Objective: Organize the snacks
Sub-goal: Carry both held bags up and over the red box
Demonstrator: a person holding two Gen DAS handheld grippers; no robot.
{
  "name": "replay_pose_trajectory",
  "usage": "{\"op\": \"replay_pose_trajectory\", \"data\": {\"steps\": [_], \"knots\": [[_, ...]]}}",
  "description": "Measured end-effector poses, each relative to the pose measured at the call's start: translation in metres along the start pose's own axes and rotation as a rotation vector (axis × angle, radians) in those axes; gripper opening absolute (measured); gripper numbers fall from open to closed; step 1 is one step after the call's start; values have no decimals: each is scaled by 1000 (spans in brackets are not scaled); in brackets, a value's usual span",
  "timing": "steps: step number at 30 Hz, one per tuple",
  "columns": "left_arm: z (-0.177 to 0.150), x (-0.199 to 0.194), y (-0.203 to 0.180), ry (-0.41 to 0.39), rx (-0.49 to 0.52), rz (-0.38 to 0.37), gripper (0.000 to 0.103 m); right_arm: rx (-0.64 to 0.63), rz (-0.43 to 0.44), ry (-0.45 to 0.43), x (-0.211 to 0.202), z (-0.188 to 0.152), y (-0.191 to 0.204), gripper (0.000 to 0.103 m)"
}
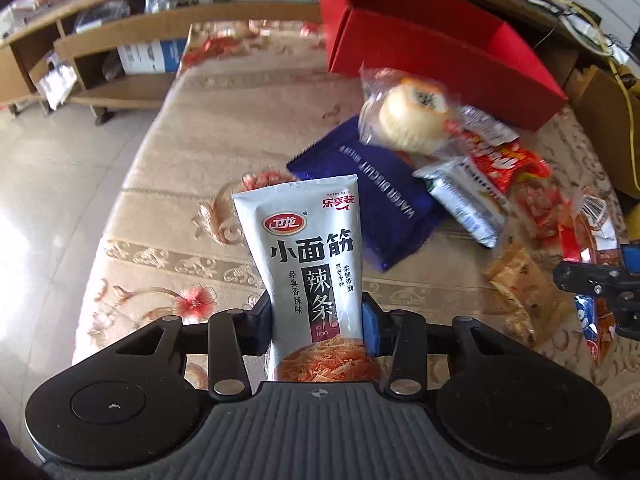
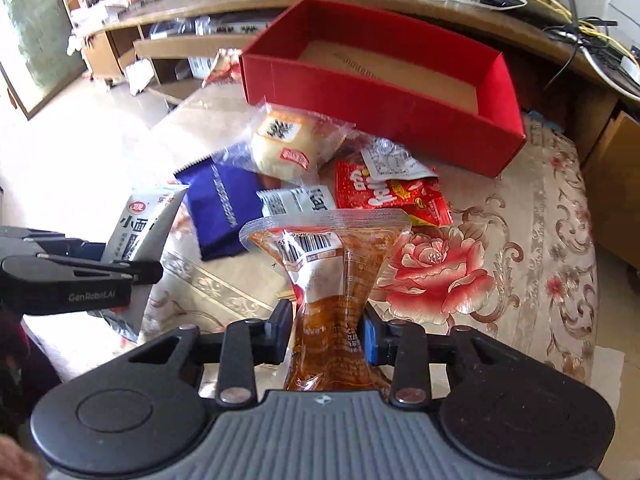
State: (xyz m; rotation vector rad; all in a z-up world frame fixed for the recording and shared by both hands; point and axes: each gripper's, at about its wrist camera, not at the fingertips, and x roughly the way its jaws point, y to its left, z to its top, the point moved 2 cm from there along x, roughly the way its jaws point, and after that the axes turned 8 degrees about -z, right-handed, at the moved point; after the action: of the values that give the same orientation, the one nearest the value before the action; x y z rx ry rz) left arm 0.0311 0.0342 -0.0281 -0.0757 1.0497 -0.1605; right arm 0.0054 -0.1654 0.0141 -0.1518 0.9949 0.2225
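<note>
My left gripper (image 1: 318, 312) is shut on a grey-white latiao packet (image 1: 306, 248) and holds it upright above the table; the same packet shows at the left of the right wrist view (image 2: 136, 228). My right gripper (image 2: 326, 328) is shut on a clear orange-brown snack pouch (image 2: 328, 276) with a barcode label. An open red box (image 2: 384, 120) stands at the far side of the table, its cardboard floor bare. In front of it lies a pile: a wrapped bun (image 2: 284, 144), a blue wafer packet (image 2: 224, 208), a red packet (image 2: 384, 196) and a white packet (image 2: 296, 200).
The table has a beige floral cloth (image 2: 520, 260). Wooden shelves (image 1: 120, 40) stand behind it, over a tiled floor at the left. A desk with cables (image 2: 560, 32) is behind the box. More small snack packets (image 1: 520, 292) lie at the right of the left wrist view.
</note>
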Motion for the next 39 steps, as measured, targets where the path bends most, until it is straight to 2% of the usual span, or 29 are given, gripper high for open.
{"op": "replay_pose_trajectory", "data": {"steps": [5,9,14,22,28,33,39], "knots": [[9,-24,-14,-41,29,-9,50,39,10,-47,-17,2,0,32],[28,-29,-31,-94,83,-29,50,75,-6,-57,-15,8,-6,32],[57,-16,-44,-122,87,-63,50,142,-27,-43,0,26,-22,32],[103,-4,-60,-175,108,-94,50,221,-33,-104,5,70,-46,32],[144,5,-72,-246,130,-84,50,281,-45,-139,19,104,-70,32],[177,21,-81,-269,142,-84,50,297,-44,-151,37,133,-83,32],[208,46,-86,-298,175,-46,50,293,-51,-147,72,161,-91,32]]}}
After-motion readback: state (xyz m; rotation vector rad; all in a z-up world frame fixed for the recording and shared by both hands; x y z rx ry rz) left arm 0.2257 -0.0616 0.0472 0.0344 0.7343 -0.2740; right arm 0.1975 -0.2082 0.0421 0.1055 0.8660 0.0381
